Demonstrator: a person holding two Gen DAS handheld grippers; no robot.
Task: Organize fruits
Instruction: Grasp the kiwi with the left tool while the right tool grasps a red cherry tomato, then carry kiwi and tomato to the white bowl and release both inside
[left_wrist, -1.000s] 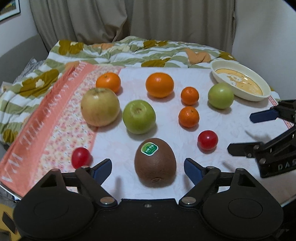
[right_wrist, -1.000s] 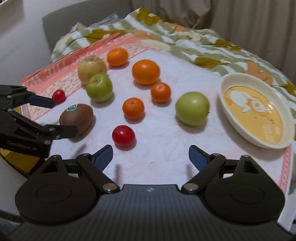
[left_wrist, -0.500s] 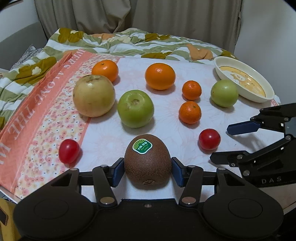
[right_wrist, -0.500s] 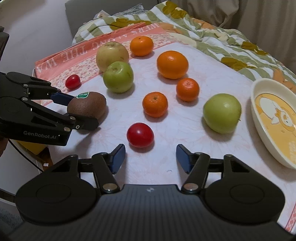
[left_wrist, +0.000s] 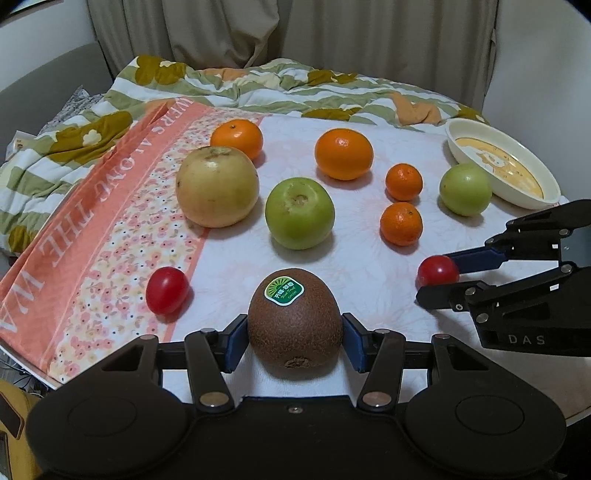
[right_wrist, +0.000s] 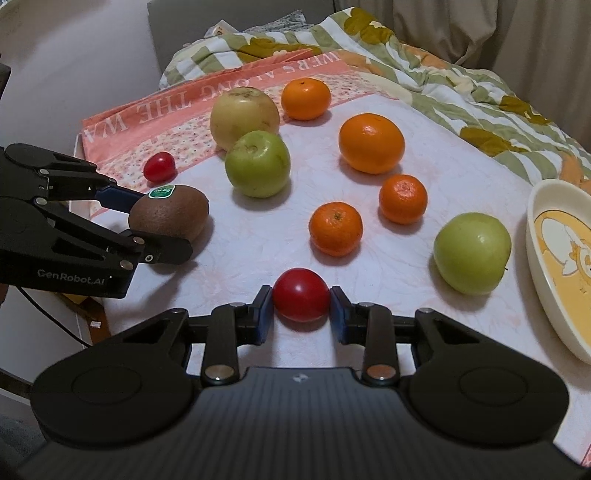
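Note:
My left gripper (left_wrist: 294, 338) is shut on a brown kiwi (left_wrist: 294, 326) with a green sticker, near the table's front edge; it also shows in the right wrist view (right_wrist: 168, 216). My right gripper (right_wrist: 301, 308) is shut on a red tomato (right_wrist: 301, 295), which rests on the cloth; it also shows in the left wrist view (left_wrist: 437, 271). Beyond lie a second small tomato (left_wrist: 167, 290), two green apples (left_wrist: 300, 212) (left_wrist: 465, 189), a yellow pear-like fruit (left_wrist: 217, 186) and several oranges (left_wrist: 343, 154).
A cream oval dish (left_wrist: 502, 168) stands at the far right, beside the right green apple. A pink flowered cloth (left_wrist: 92, 206) covers the table's left side. A striped quilt (left_wrist: 258, 88) is bunched along the back edge.
My left gripper closed on the kiwi. My right gripper moved forward and closed around the red tomato.

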